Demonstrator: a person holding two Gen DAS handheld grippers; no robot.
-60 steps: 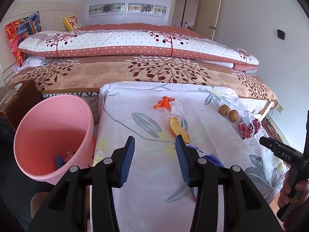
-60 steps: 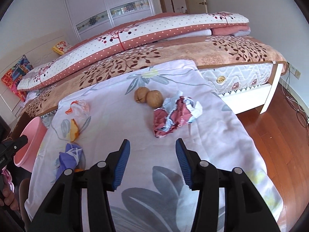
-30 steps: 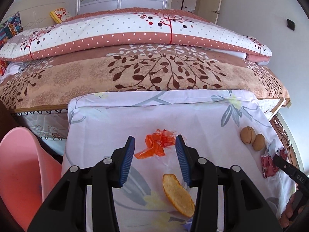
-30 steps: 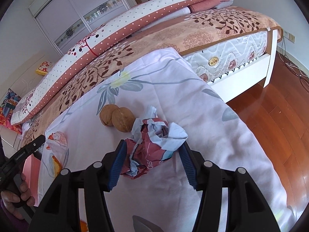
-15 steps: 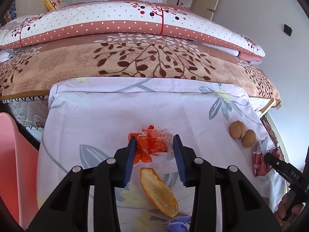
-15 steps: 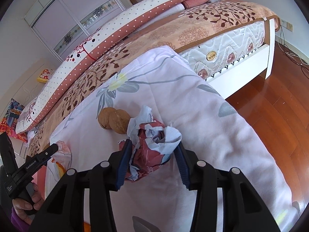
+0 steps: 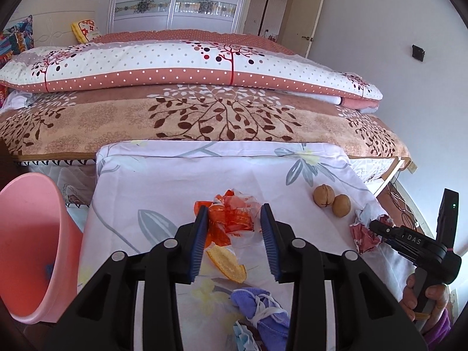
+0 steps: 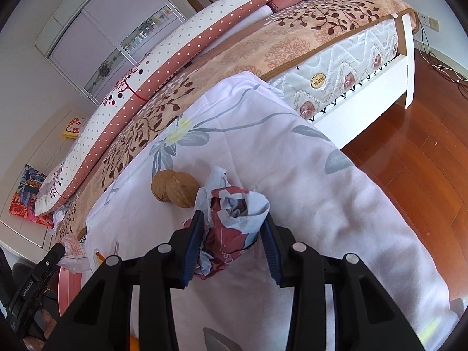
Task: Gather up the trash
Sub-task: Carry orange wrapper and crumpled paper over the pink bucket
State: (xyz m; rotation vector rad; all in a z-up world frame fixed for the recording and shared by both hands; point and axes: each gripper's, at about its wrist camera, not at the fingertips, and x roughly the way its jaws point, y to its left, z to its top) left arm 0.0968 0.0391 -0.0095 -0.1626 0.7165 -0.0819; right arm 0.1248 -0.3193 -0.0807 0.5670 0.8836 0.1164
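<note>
Orange plastic wrapper [image 7: 231, 219] is seen bracketed by the left claw [image 7: 234, 239], its clear edge touching one pad; whether it is gripped cannot be told. An orange peel [image 7: 226, 261] is partly hidden beneath. Only the left view shows the pink bin [image 7: 32, 242] and purple mask [image 7: 260, 307]. The right claw [image 8: 232, 247] is closed on crumpled red-and-white paper [image 8: 231, 219], beside two walnuts [image 8: 174, 190] on the floral-covered bench [image 8: 321, 204].

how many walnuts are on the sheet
2. One walnut lies right of the orange wrapper; the other walnut touches it, nearer the crumpled paper. None seems hidden.
</note>
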